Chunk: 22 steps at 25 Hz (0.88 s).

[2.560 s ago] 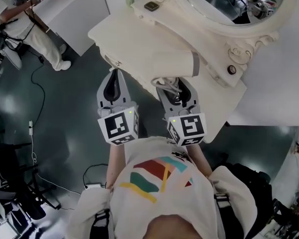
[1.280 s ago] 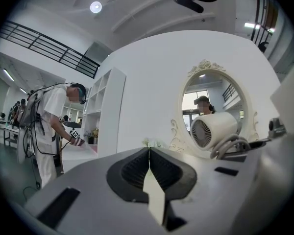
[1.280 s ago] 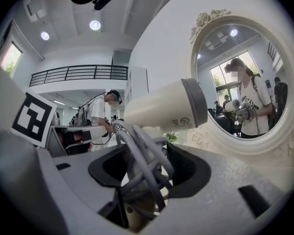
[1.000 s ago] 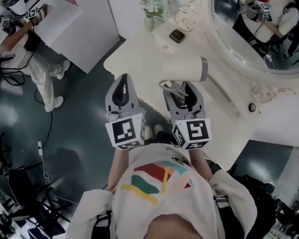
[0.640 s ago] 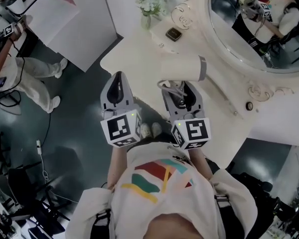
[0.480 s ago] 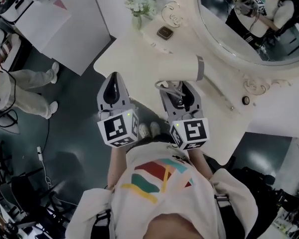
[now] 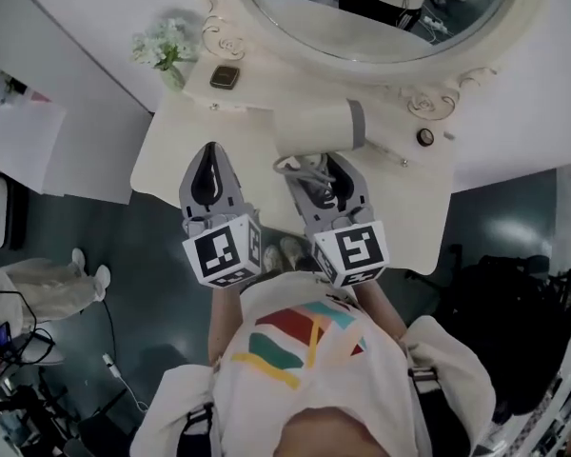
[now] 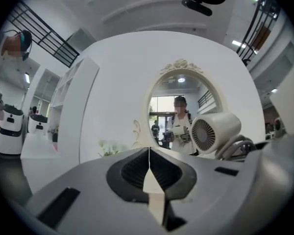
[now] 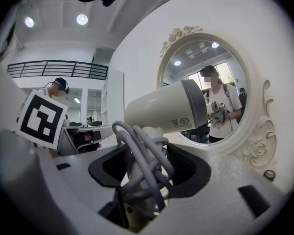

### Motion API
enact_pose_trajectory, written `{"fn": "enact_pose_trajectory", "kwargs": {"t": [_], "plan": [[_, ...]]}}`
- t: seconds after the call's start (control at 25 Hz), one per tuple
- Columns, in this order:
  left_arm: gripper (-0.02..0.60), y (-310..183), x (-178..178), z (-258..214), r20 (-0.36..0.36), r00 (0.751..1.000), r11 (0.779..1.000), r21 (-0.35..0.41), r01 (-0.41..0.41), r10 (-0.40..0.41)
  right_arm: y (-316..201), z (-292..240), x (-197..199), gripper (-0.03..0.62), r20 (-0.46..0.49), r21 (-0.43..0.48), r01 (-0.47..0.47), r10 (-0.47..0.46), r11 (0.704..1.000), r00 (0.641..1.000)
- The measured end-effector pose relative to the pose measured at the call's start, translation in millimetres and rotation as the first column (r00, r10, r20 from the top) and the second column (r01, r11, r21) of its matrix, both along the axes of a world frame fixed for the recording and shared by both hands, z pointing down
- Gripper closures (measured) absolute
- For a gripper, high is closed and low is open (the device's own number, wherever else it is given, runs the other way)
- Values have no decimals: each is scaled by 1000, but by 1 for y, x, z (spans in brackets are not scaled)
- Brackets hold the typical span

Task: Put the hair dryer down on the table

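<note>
A cream hair dryer (image 7: 314,127) with a grey band hangs above the cream dressing table (image 7: 190,127), in front of the oval mirror. My right gripper (image 7: 309,174) is shut on its handle, and the grey cord is looped around that handle. The right gripper view shows the hair dryer (image 9: 166,106) barrel lying crosswise above the jaws, with the coiled cord (image 9: 144,165) between them. My left gripper (image 7: 209,165) is shut and holds nothing; it hovers over the table's front left part. In its own view the left gripper (image 8: 149,173) shows its jaws pressed together, with the hair dryer (image 8: 213,131) to the right.
A small vase of flowers (image 7: 167,50) and a dark square object (image 7: 225,76) stand at the table's back left. The ornate mirror (image 7: 381,12) frame rises behind the table. A round knob (image 7: 424,137) sits at the back right. The dark floor lies beyond the table's front edge.
The view has swung so that the table and mirror now lie squarely ahead. Both grippers keep their places side by side, the right one still holding the hair dryer above the table.
</note>
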State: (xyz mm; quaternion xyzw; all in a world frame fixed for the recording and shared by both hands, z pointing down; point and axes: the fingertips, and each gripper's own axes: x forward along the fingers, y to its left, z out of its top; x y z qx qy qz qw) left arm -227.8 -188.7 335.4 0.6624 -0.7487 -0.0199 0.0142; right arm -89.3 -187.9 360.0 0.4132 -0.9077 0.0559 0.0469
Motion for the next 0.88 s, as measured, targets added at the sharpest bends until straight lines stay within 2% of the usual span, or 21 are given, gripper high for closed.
{"fn": "enact_pose_trajectory", "kwargs": {"t": [0.2, 0.36, 0.6, 0.88], "plan": [[575, -20, 44, -9, 21, 990, 990, 20, -142, 142, 1, 0, 42, 381, 13, 1, -138, 138, 990, 990], [575, -25, 69, -11, 26, 979, 979, 26, -202, 201, 4, 1, 68, 381, 27, -9, -202, 203, 979, 979], [575, -28, 90, -14, 36, 967, 967, 29, -252, 251, 3, -1, 88, 379, 36, -5, -255, 255, 967, 966], [575, -32, 85, -13, 30, 965, 965, 27, -260, 259, 0, -2, 83, 379, 41, 1, -263, 262, 965, 964]]}}
